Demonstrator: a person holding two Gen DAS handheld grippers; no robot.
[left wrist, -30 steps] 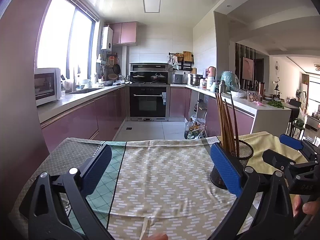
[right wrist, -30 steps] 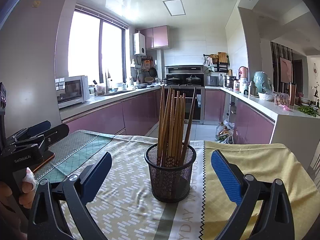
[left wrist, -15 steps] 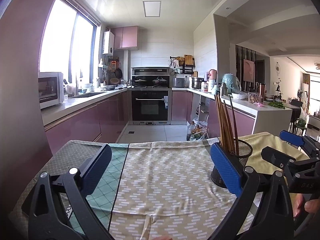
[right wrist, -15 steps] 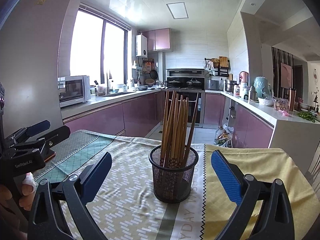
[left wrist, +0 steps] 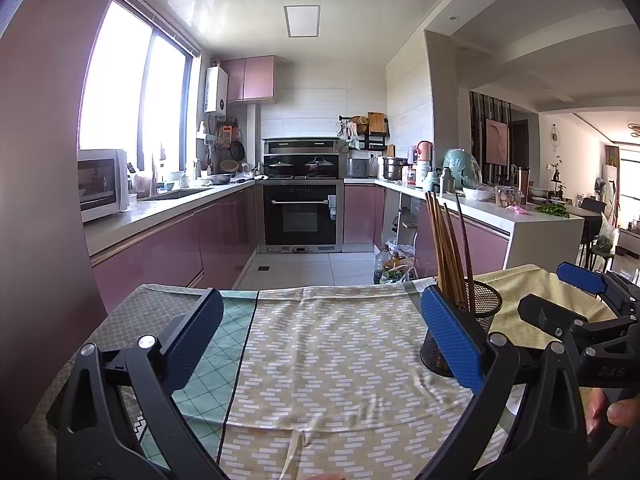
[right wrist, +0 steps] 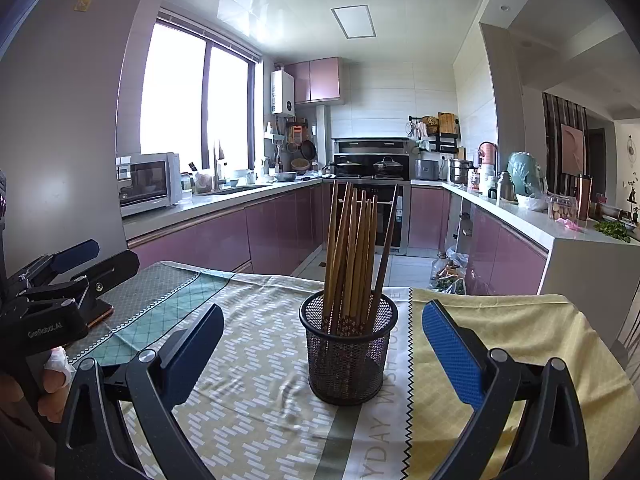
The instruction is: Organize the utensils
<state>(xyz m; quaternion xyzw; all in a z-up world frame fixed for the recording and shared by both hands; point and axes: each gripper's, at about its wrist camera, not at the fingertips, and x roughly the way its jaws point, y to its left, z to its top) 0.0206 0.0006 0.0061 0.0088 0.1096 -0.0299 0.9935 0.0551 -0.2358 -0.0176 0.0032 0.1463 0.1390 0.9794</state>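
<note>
The right gripper (right wrist: 320, 352) hung wide apart, blue-padded fingers (right wrist: 450, 354) flanking nothing but air, and dead ahead of it, centred between the two pads, stood the black wire-mesh cup (right wrist: 349, 350). A bundle of long brown wooden chopsticks (right wrist: 354, 248) stood in that cup, near upright, fanning slightly, one darker stick leaning off to the right. Their long axis ran up and down, so across the line of the fingers' closing.

Over to the left gripper (left wrist: 320, 342): fingers spread wide too, empty, looking out over bare patterned tablecloth (left wrist: 332, 344). From there the mesh cup (left wrist: 478, 320) sat off to the right, half hidden behind its right pad (left wrist: 450, 342), with the chopsticks (left wrist: 448, 248) poking up above it.

So the right hand was plainly the nearer and better lined up; the left would have had to swing across. No loose utensils showed on the cloth in either view, and all the chopsticks in sight were in the cup. If the right was to go in, I judged it a straight push forward, closing either on the cup's wall or higher on the sticks.
</note>
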